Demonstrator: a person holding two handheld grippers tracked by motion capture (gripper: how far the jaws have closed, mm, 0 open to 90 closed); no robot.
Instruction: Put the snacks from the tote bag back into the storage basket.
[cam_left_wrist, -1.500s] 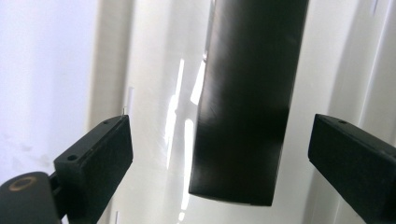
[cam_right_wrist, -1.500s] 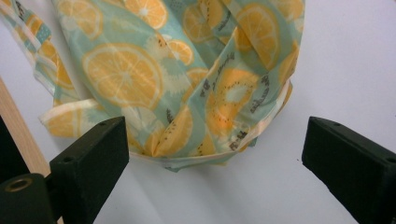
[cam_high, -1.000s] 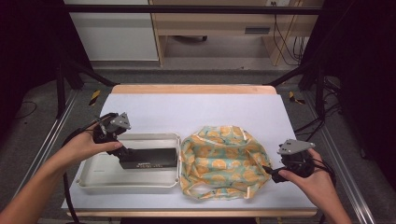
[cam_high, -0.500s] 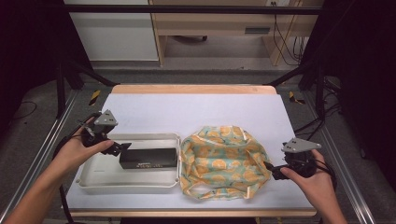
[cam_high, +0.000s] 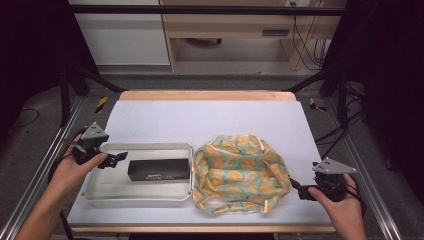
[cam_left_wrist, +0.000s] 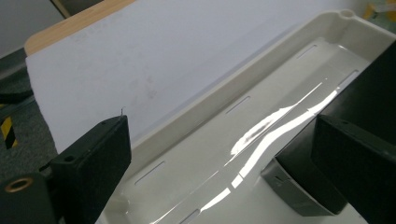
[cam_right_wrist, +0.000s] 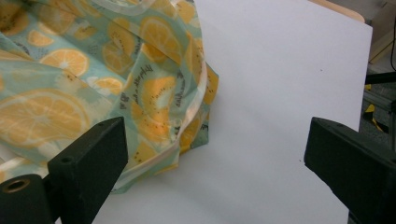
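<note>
Here, both grippers hang spread and empty beside a white tray (cam_high: 100, 199).
Up close, the left gripper view shows slots in the tray floor. The left gripper (cam_high: 119, 159) hovers over the tray's left end; a black box (cam_high: 159, 170) lies inside; the right gripper (cam_high: 296, 186) sits past the citrus-print cloth bag (cam_high: 240, 172), over bare tabletop (cam_high: 210, 117).

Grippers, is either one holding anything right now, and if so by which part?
Nothing is held. The left gripper is open over the tray, beside the black box. The right gripper is open beside the bag.
</note>
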